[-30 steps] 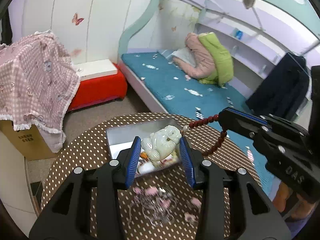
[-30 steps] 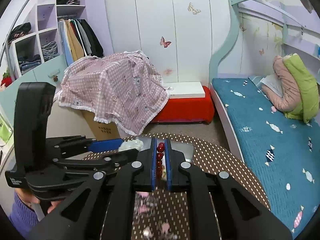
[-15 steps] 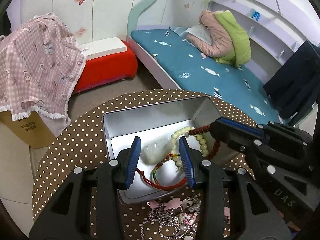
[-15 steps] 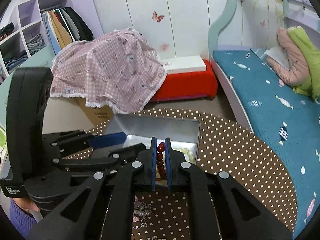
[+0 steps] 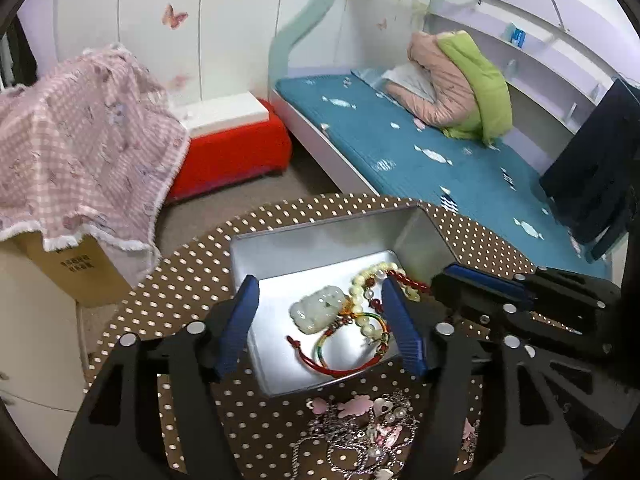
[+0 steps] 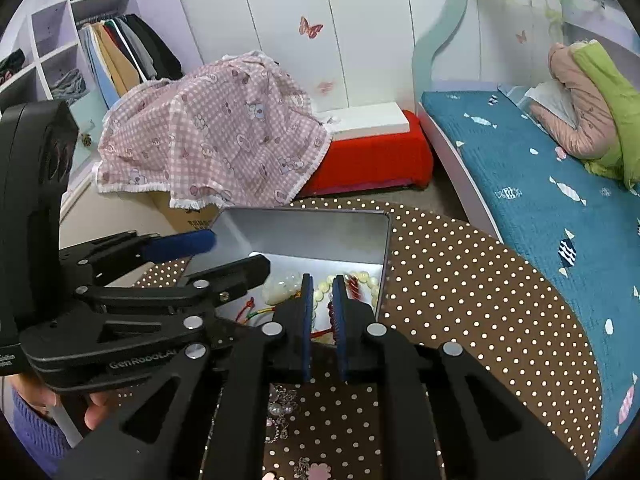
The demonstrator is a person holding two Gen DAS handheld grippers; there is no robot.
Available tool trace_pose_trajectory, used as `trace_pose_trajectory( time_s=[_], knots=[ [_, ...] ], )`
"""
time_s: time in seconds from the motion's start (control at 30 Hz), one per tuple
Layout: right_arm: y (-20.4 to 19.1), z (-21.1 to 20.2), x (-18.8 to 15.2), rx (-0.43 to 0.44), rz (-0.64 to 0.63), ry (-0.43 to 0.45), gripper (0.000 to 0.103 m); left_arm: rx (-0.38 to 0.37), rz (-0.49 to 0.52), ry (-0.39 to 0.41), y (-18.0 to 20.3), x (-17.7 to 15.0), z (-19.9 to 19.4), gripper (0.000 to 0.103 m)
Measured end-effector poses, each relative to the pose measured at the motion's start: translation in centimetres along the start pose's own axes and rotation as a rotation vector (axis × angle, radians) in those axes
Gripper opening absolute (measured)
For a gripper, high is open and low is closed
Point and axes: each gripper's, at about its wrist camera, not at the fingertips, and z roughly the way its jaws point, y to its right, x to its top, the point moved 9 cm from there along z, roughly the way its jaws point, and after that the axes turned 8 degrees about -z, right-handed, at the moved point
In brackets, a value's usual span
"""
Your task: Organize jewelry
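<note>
- Between the blue pads of the left gripper [image 5: 320, 322], down in the silver tin [image 5: 316, 236]: pale jade pendant [image 5: 318, 308] lying flat on the tin floor, apart from both pads
- left gripper jaws wide apart, have just been opening, grip nothing; pendant sits nearer the left pad's side of the gap, free
- just right of the pendant, toward the right pad: cream bead bracelet [image 5: 366, 284] curled on the tin floor, multicolour cord loop [image 5: 352, 340] below it
- red cord [image 5: 320, 364] runs along the near part of the tin floor, under the cord loop
- right gripper [image 6: 321, 312] comes in from the right side of the left gripper, tips over the tin's right half
- right gripper jaws a narrow gap apart, have just been opening; dark red bead string [image 6: 331, 312] shows in the gap, cannot tell if pads touch it
- in left wrist view the red bead string [image 5: 408, 280] trails from the right gripper's tip onto the cream beads
- behind the left gripper's pads, on the brown dotted table [image 5: 188, 280]: heap of silver chains with pink flower charms [image 5: 360, 424], outside the tin
- person's hand [image 6: 96, 408] in a purple sleeve [image 6: 32, 432] holds the left gripper's handle, seen low left in right wrist view
</note>
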Motion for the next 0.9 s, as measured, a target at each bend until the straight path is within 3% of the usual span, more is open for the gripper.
trace_pose_trajectory(
  time_s=[0.17, 0.27, 0.43, 0.53, 0.73, 0.9],
  knots=[
    [-0.6, -2.6, 0.4, -0.009, -0.027, 0.045, 0.03, 0.029, 0.006, 0.092, -0.3, 0.2, -3.9, 0.078],
    [-1.1, -4.8, -0.1, -0.02, -0.052, 0.074, 0.035, 0.042, 0.021, 0.138, -0.3, -0.7, -6.4, 0.078],
    [-1.2, -7.7, -2.4, -0.049, -0.072, 0.097, 0.041, 0.06, 0.029, 0.193, -0.4, -4.4, -9.7, 0.083],
    [-0.8, -8.6, -4.9, -0.073, -0.068, 0.089, 0.044, 0.057, 0.033, 0.181, 0.2, -7.1, -10.0, 0.083],
    [0.1, -9.0, -10.2, -0.081, -0.009, 0.044, 0.049, -0.005, 0.032, 0.085, 3.6, -12.8, -8.0, 0.083],
    [0.5, -9.3, -13.2, -0.075, 0.033, 0.02, 0.05, 0.016, 0.079, 0.049, 6.0, -15.5, -6.3, 0.083]
  ],
)
